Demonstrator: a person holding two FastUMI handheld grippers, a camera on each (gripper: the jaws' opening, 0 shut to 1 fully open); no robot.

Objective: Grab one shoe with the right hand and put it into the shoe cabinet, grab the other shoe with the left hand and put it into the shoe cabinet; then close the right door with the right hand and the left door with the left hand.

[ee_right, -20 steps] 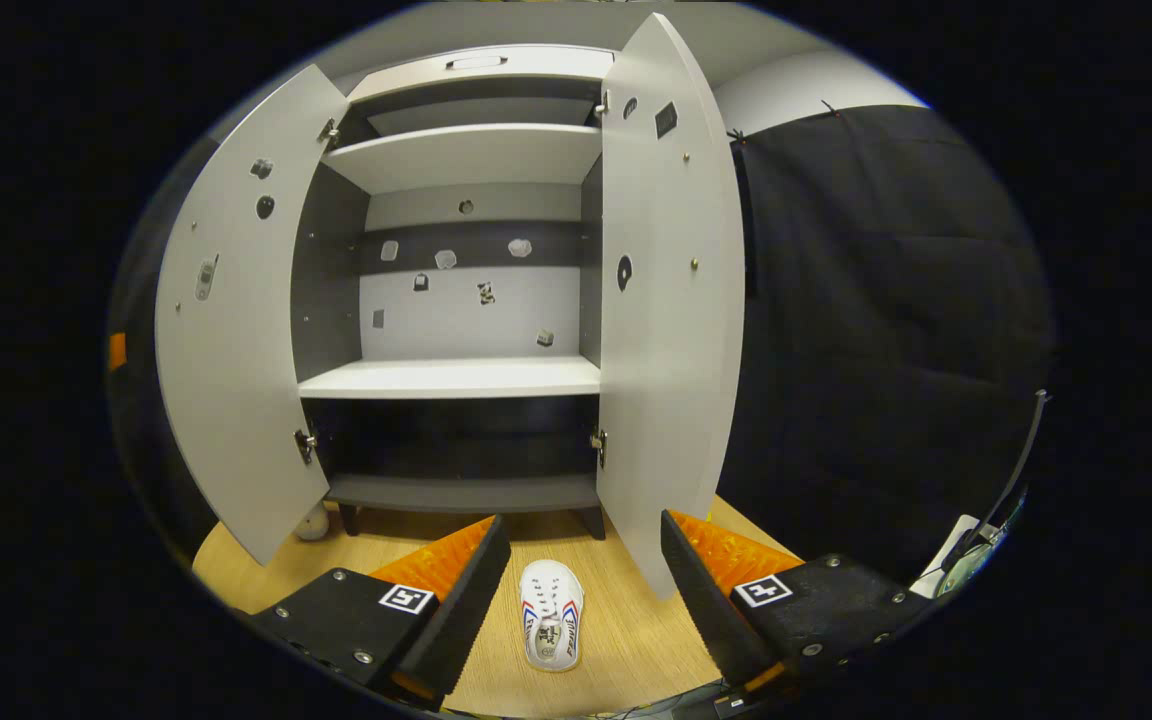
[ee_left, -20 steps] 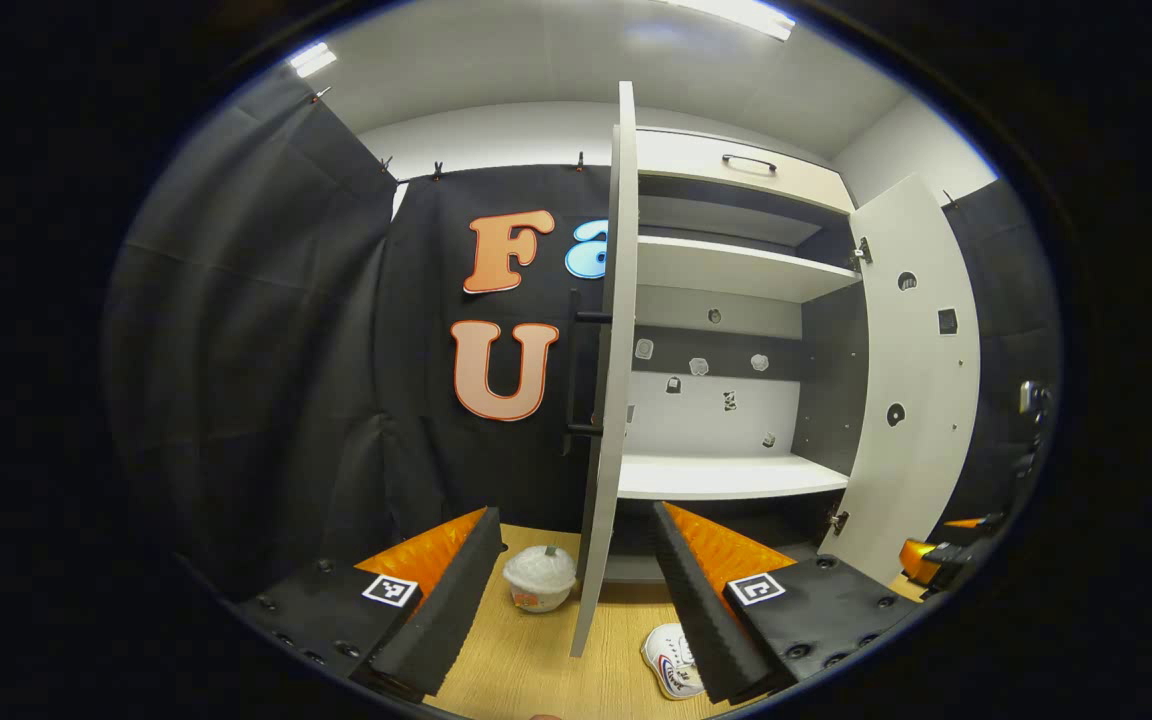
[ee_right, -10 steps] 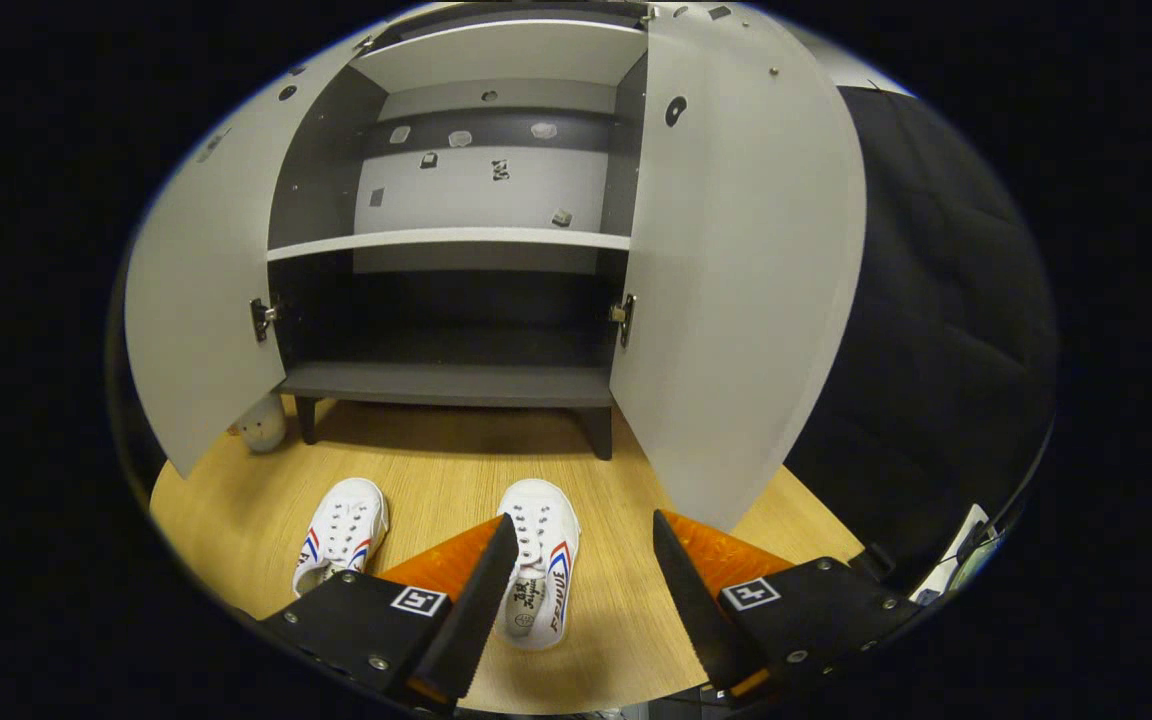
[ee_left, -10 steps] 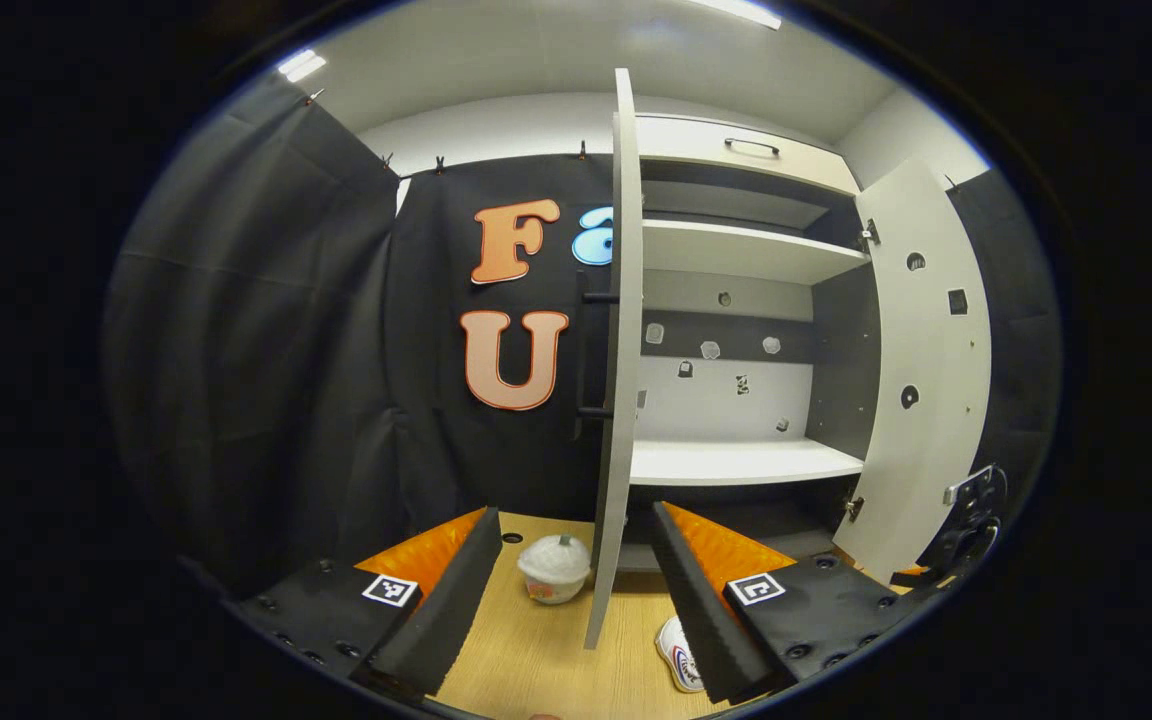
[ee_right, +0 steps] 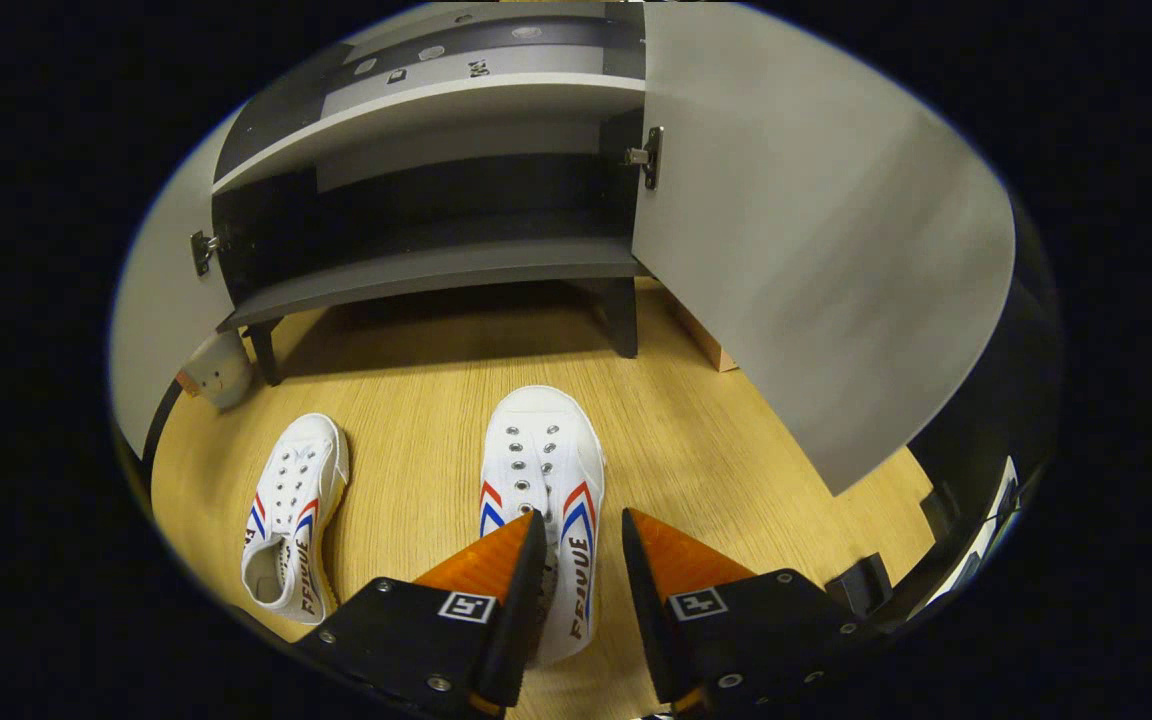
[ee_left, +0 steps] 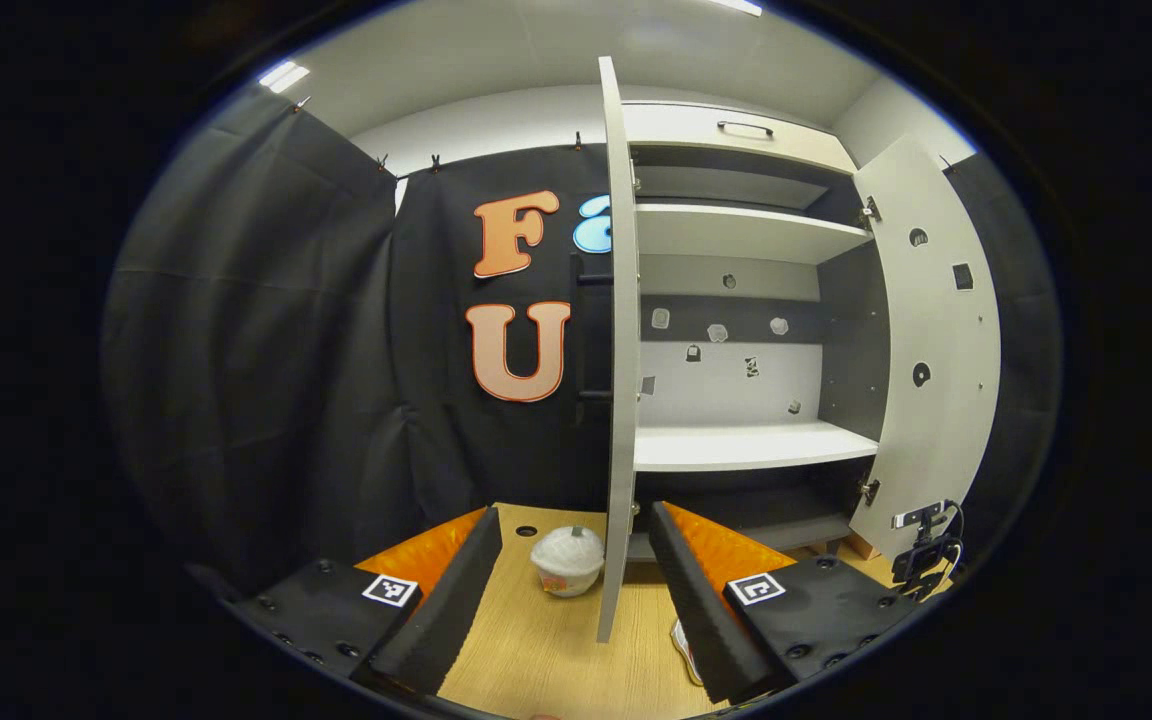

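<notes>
The right gripper [ee_right: 581, 570] straddles the side wall of the nearer shoe [ee_right: 546, 490], its fingers narrowed but seemingly not yet pressing. A pinch on the soft canvas alone could slip and let the shoe tip out. The other shoe [ee_right: 291, 515] lies near the floor's [ee_right: 416, 400] left edge. The shoe cabinet [ee_right: 436, 265] stands beyond, its right door [ee_right: 806, 270] swung wide and easily bumped. The left gripper [ee_left: 576, 590] waits with fingers apart beside the left door [ee_left: 618, 350].

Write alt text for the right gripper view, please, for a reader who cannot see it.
The right gripper reaches down over a white shoe on the wooden floor, its fingers apart. A second shoe lies to its left, before the open cabinet.
</notes>
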